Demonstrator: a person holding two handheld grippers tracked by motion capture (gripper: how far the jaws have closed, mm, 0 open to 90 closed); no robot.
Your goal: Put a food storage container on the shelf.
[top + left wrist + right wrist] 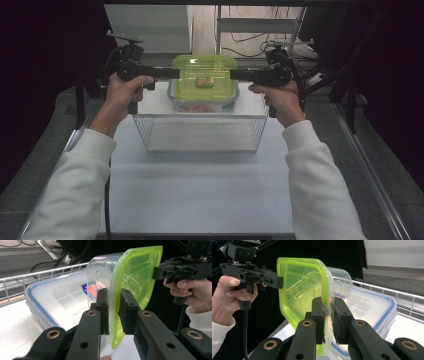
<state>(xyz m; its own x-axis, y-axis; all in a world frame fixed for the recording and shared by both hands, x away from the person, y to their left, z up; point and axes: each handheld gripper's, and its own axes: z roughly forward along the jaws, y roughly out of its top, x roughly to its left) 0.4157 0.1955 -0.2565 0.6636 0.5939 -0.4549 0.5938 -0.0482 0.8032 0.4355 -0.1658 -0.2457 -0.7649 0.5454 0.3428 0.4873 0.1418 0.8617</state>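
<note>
The left gripper (172, 73) and right gripper (236, 75) each clamp an opposite edge of the green-lidded container (204, 76), apparently to keep it level, holding it above the blue-rimmed box (231, 101) on the wire shelf (200, 116).

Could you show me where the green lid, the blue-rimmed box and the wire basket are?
green lid (204, 70), high view, its top.
blue-rimmed box (60, 297), left gripper view, its lid.
wire basket (200, 116), high view, near rim.
</note>
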